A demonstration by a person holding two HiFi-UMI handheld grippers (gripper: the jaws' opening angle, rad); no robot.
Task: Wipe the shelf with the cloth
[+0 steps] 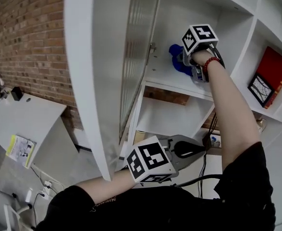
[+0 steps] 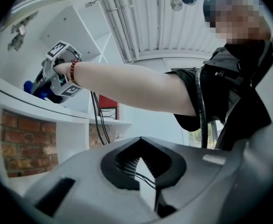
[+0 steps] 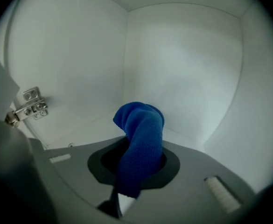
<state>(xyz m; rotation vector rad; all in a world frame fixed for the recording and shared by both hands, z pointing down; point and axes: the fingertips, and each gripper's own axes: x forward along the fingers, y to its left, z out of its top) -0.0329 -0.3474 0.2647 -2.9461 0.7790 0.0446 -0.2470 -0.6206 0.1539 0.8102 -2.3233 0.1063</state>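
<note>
A blue cloth (image 1: 176,61) is bunched in my right gripper (image 1: 184,61), which is shut on it inside an upper compartment of the white shelf unit (image 1: 172,81). In the right gripper view the cloth (image 3: 143,132) sticks up and forward out of the jaws of the right gripper (image 3: 136,169), over the compartment floor (image 3: 87,129). Whether the cloth touches the floor I cannot tell. My left gripper (image 1: 198,149) hangs low in front of the lower compartment, shut with nothing in it. From the left gripper (image 2: 141,167) I see the right gripper (image 2: 45,85) and the cloth (image 2: 30,86) up on the shelf.
An open white cabinet door (image 1: 109,76) stands left of the compartment, its hinge (image 3: 29,107) on the side wall. A red book (image 1: 272,73) leans in the compartment to the right. Black cables (image 1: 206,146) hang below. A grey desk (image 1: 25,117) stands far left by the brick wall.
</note>
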